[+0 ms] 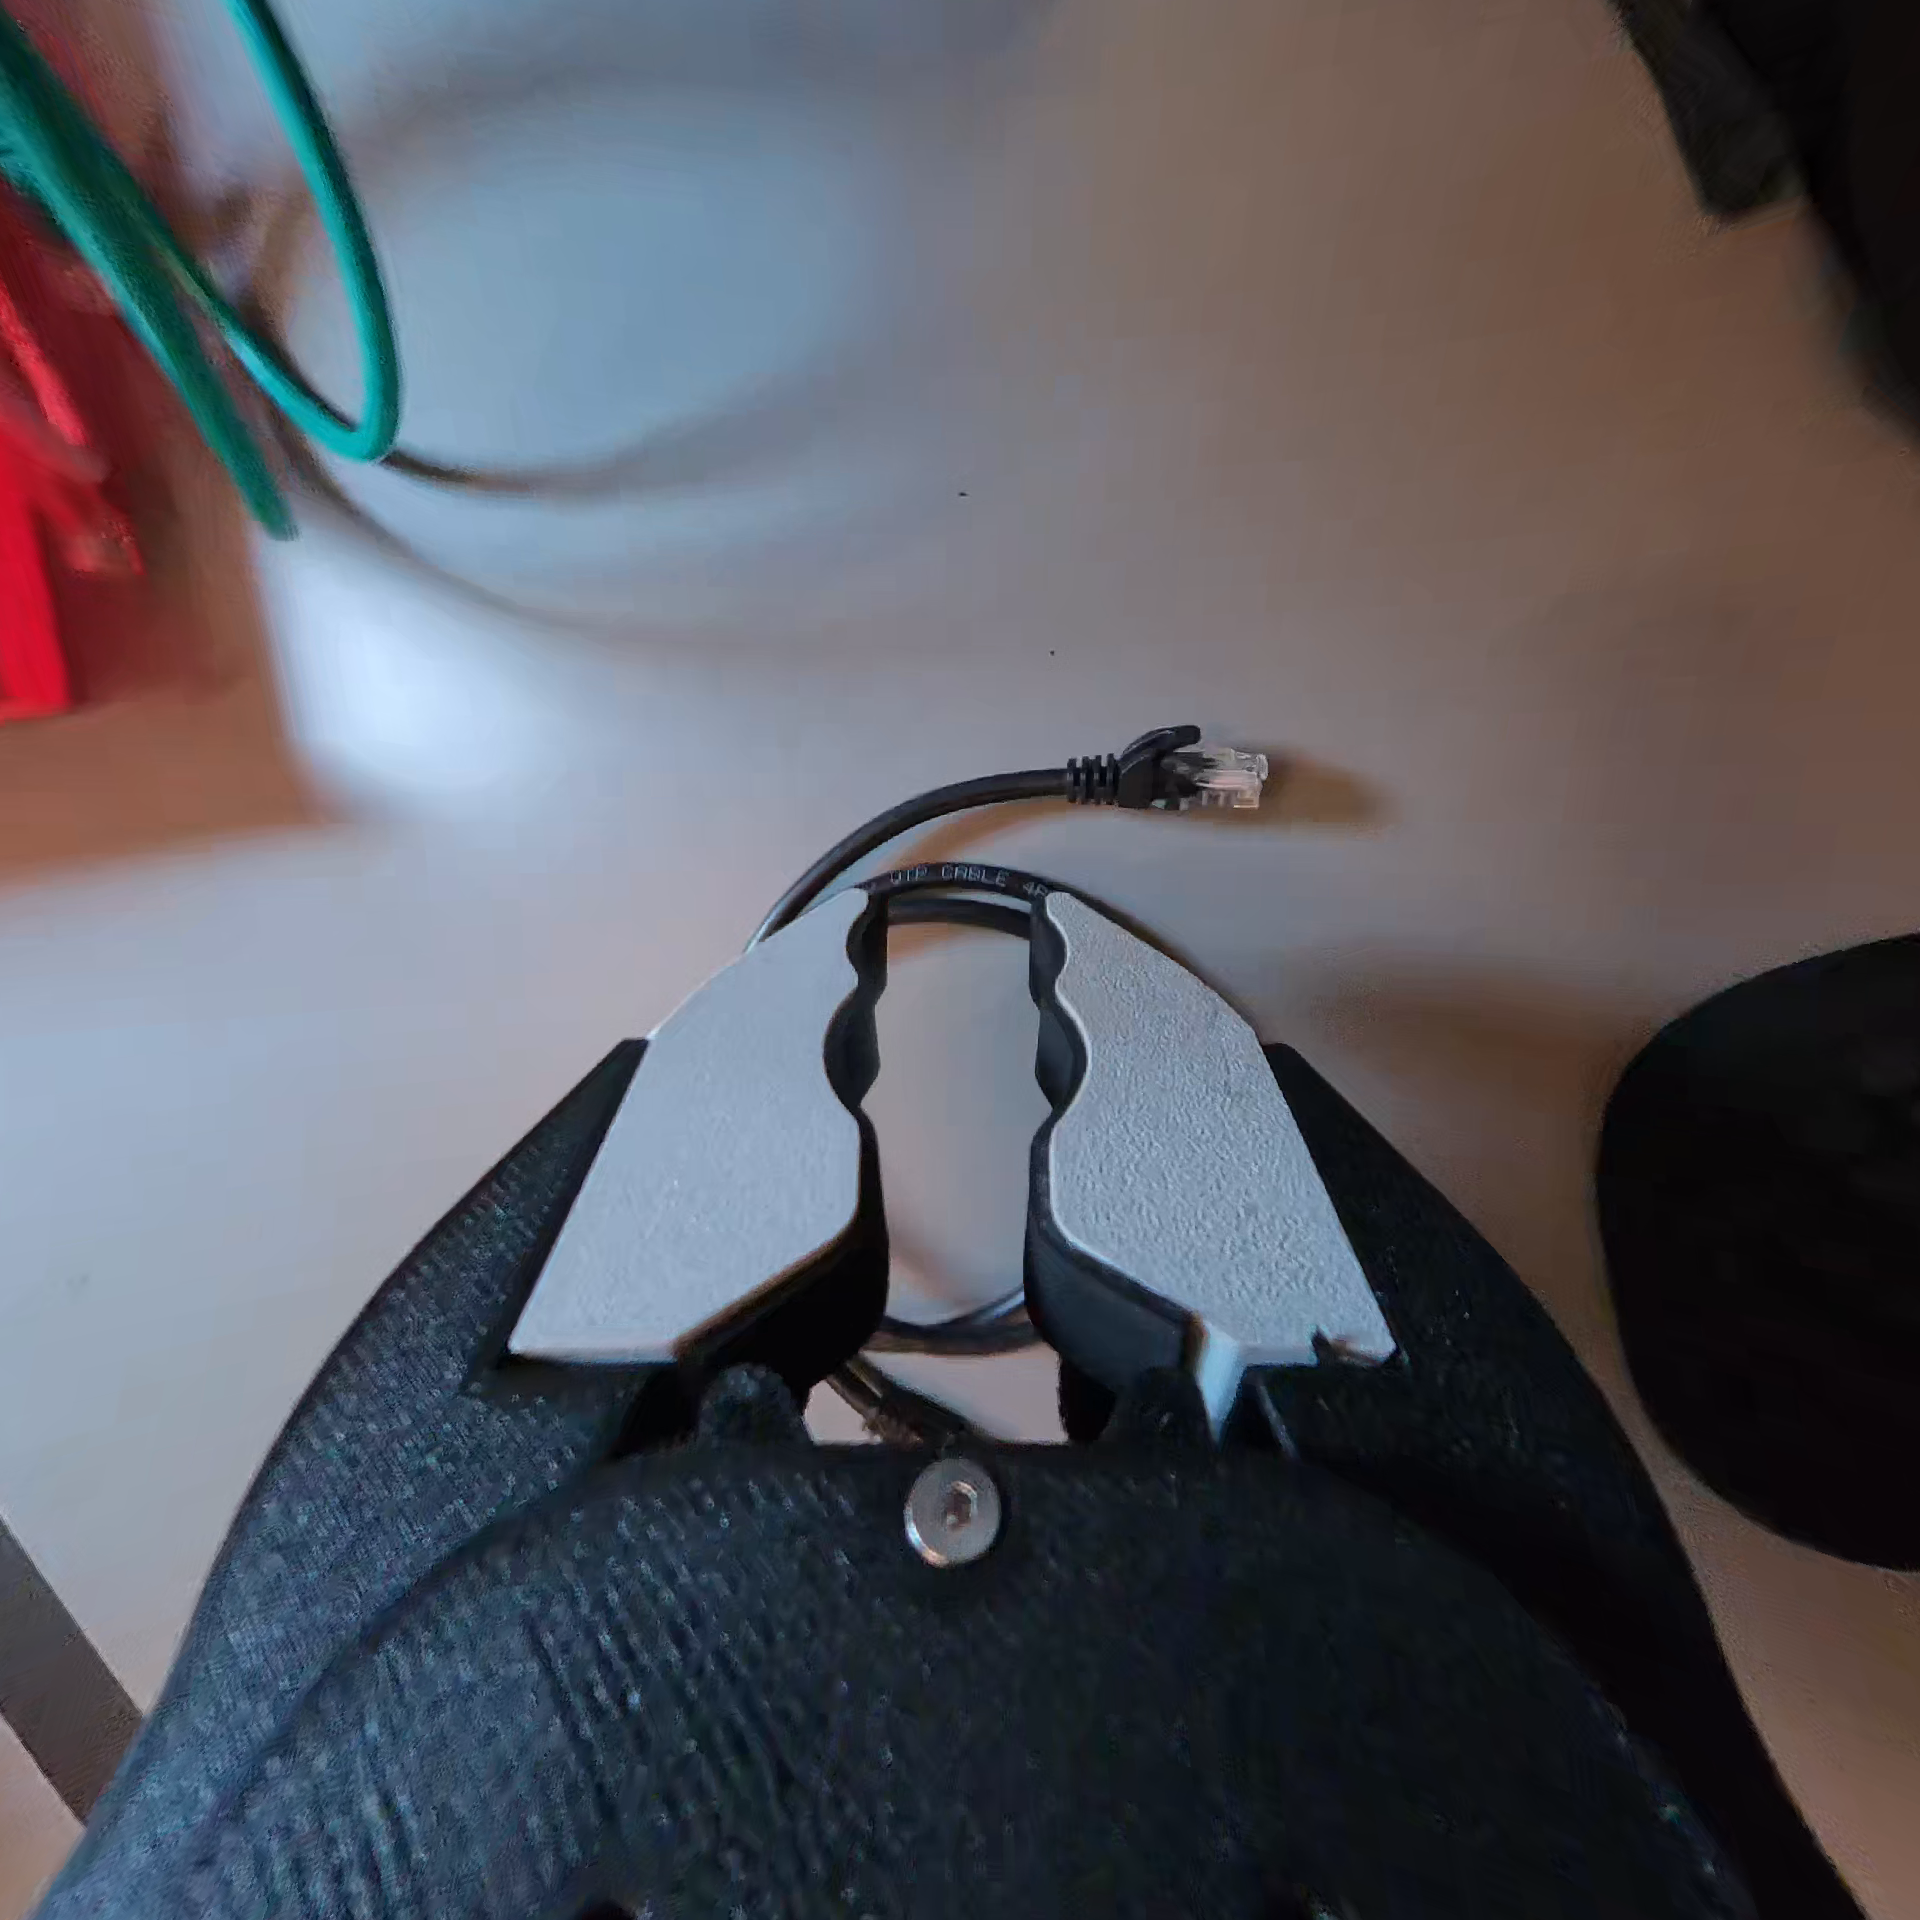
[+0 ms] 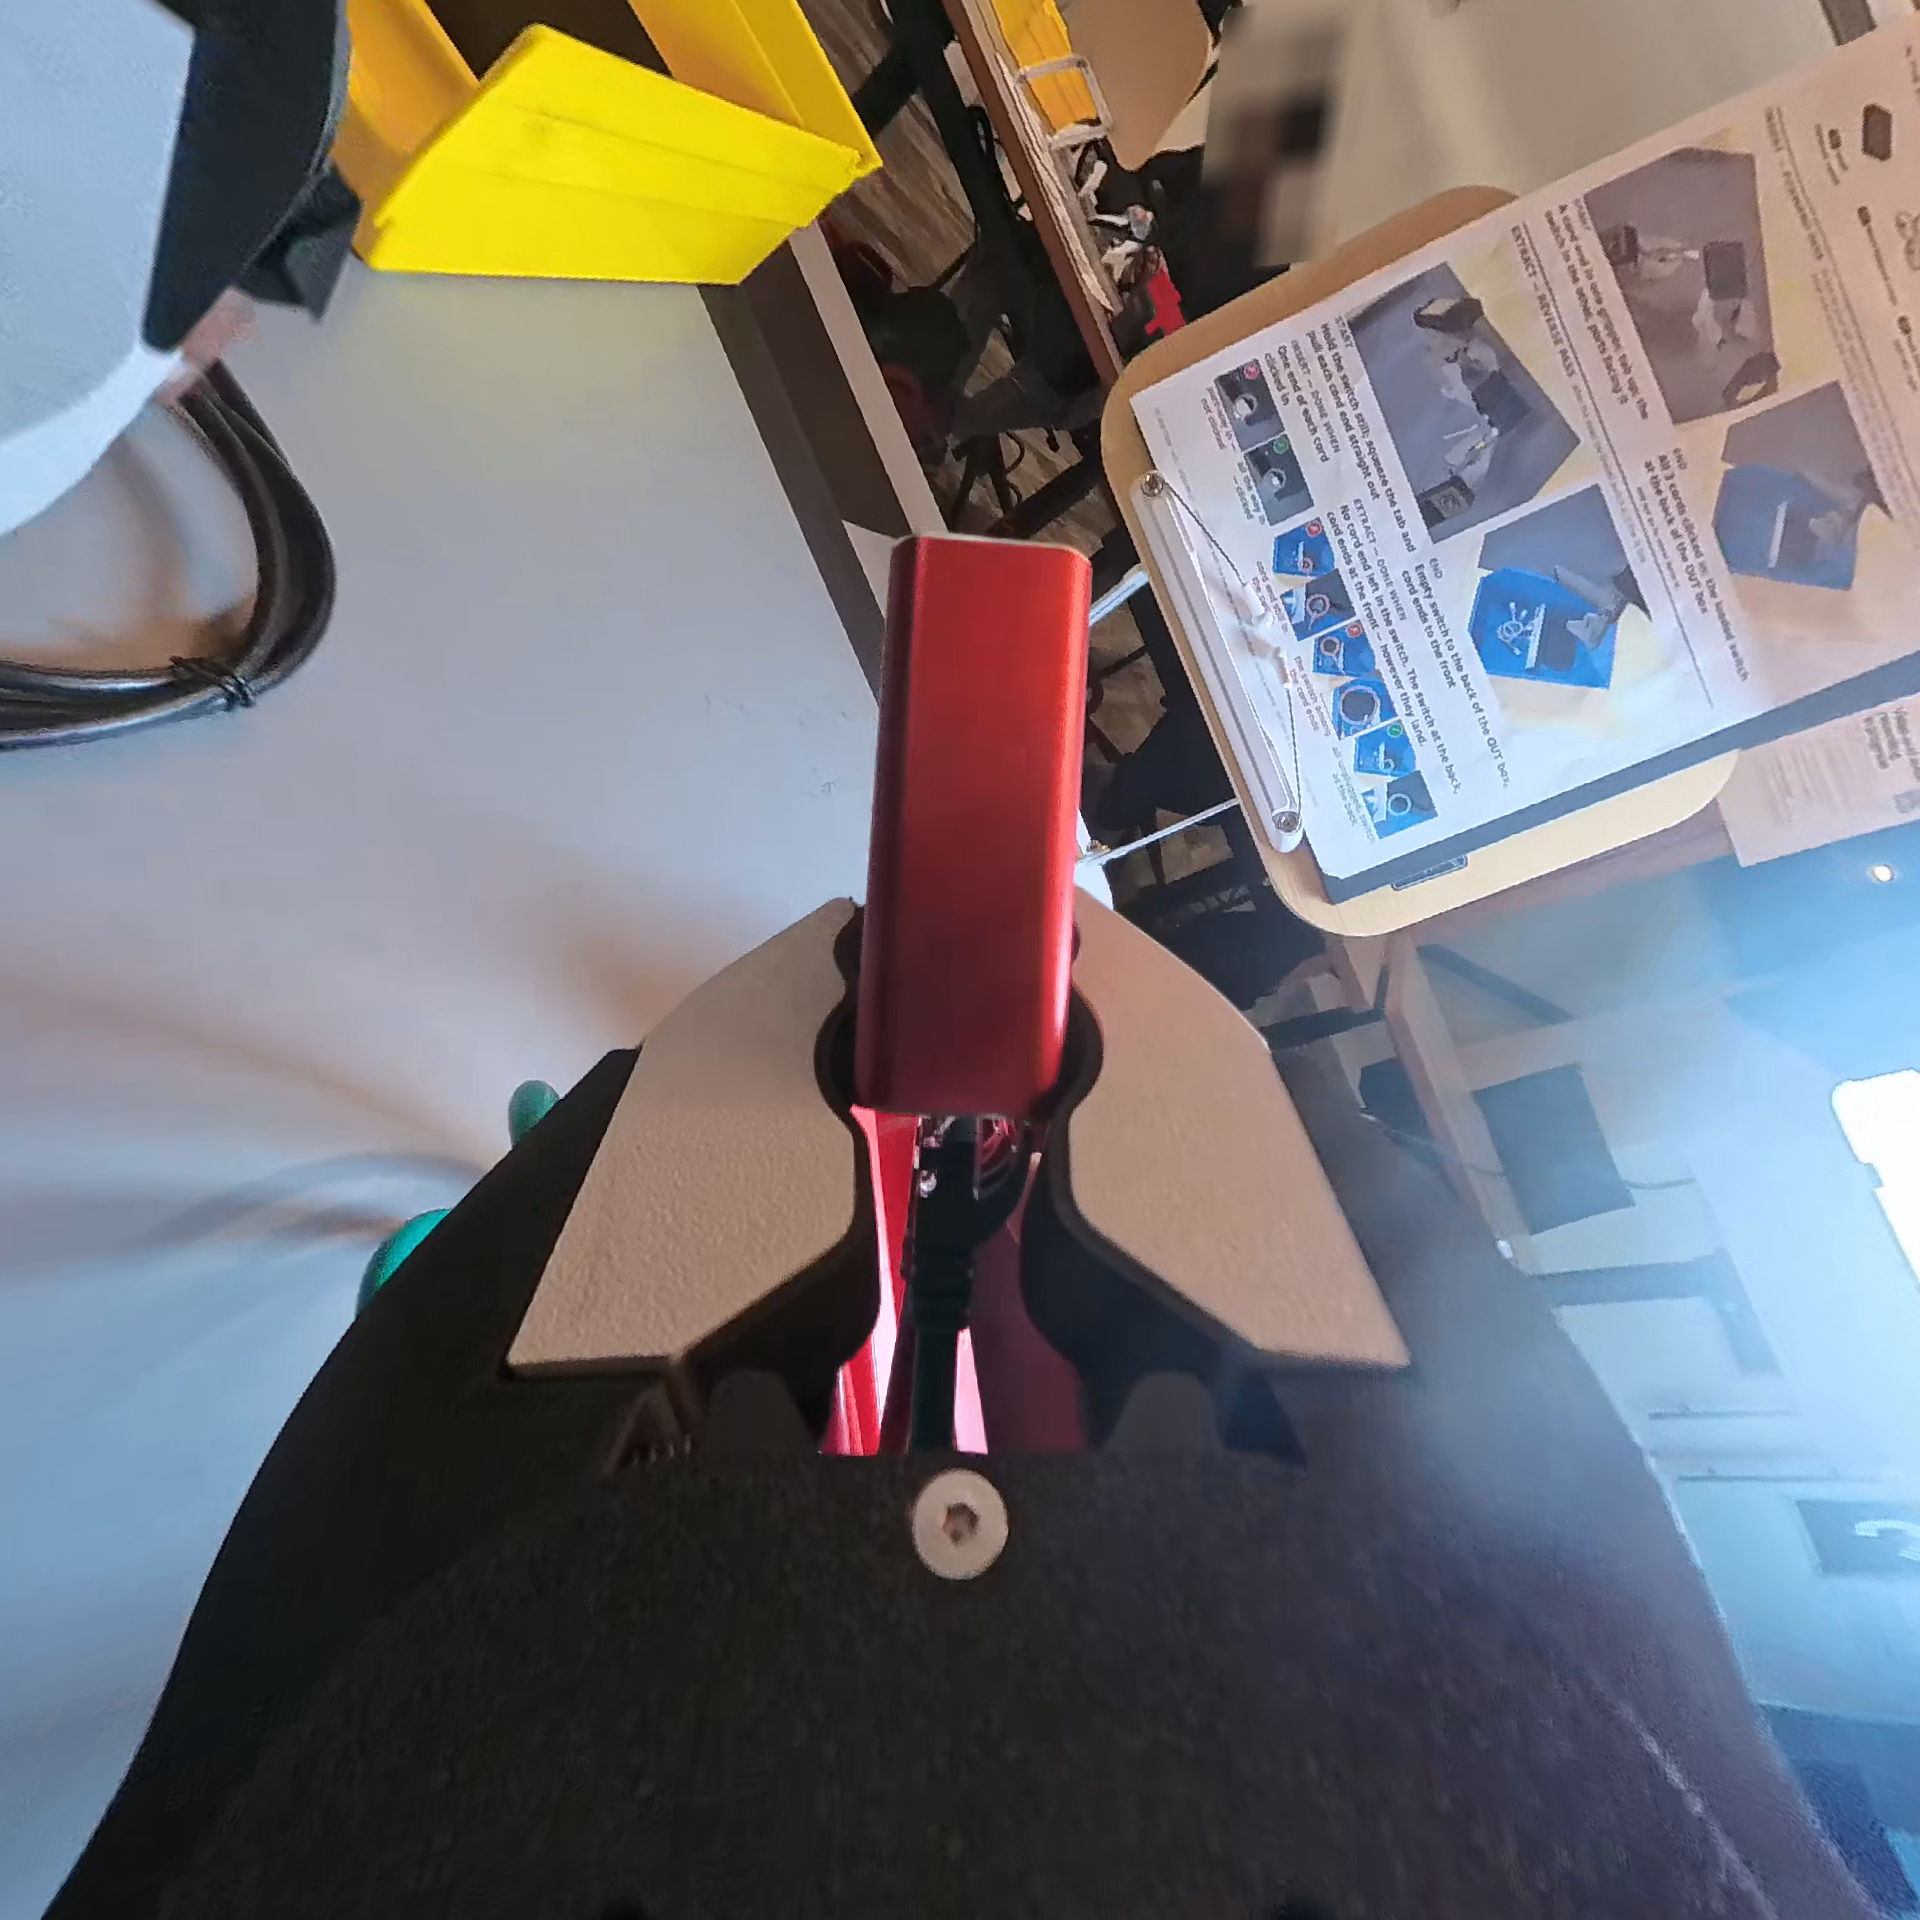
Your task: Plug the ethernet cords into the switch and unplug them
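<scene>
In the right wrist view my right gripper [image 2: 961, 935] is shut on a red metal switch [image 2: 977, 790] and holds it above the white table. A black cord [image 2: 940, 1278] is plugged into the switch's near end. Bits of green cord [image 2: 400, 1247] show at the left of the gripper. In the left wrist view my left gripper [image 1: 956, 914] has its jaws apart over a looped black ethernet cord [image 1: 904, 821]. The cord crosses the gap at the tips, and its clear plug [image 1: 1210, 774] lies free just beyond, pointing right. A green cord [image 1: 358, 312] loops at the upper left, beside a blurred red shape [image 1: 31, 582].
Yellow bins [image 2: 603, 177] stand at the table's far edge. A tied bundle of black cables [image 2: 281, 582] lies at the left. A clipboard with a printed sheet [image 2: 1507, 540] stands off the table at the right. A black rounded object [image 1: 1766, 1247] sits right of my left gripper.
</scene>
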The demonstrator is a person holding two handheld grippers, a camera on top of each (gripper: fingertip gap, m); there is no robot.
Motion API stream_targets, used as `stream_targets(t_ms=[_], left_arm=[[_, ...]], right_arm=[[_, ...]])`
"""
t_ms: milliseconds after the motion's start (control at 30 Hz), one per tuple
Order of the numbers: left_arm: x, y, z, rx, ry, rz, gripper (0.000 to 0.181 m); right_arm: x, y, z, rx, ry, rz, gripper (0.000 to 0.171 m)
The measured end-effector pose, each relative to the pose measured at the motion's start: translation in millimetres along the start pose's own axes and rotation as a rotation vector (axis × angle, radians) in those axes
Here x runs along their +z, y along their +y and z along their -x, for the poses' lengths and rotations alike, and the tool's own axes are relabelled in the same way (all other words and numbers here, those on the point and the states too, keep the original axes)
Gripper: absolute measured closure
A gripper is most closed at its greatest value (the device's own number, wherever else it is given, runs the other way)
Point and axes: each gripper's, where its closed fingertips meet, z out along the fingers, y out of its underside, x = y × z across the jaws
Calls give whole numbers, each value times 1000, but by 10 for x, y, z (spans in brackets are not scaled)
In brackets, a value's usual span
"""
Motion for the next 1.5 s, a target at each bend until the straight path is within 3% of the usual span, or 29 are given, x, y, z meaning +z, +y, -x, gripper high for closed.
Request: stream_targets(t_ms=[333, 500, 600, 667, 833, 1000, 1100, 1133, 1233, 1300, 1433, 1500], left_arm=[[424, -203, -94, 240, 216, 73, 150], [496, -174, -22, 68, 280, 50, 179], [519, -125, 156, -48, 227, -18, 181], [441, -134, 228, -20, 169, -93, 181], [282, -64, 154, 29, 190, -37, 158], [428, -21, -42, 227, 216, 140, 140], [494, -103, -142, 295, 260, 163, 141], [507, -132, -130, 290, 259, 163, 152], [523, -118, 72, 195, 181, 181, 167], [479, -22, 300, 23, 88, 193, 171], [310, 321, 710, -690, -63, 83, 172], [245, 491, 758, -932, -73, -33, 172]], right_arm=[[21, 158, -54, 26, 2, 18, 141], [3, 181, -77, 40, 4, 10, 141], [6, 186, -68, 38, 2, 8, 141], [3, 188, -66, 36, 3, 9, 142], [31, 188, -58, 39, -3, 9, 141], [54, 198, -29, 38, -12, 13, 142], [55, 207, -33, 49, -15, 10, 142], [52, 209, -36, 52, -15, 9, 142], [39, 217, -52, 60, -11, 6, 142], [28, 222, -68, 62, -5, 3, 142], [13, 218, -89, 64, 2, -3, 142], [15, 209, -80, 61, -1, -6, 142]])
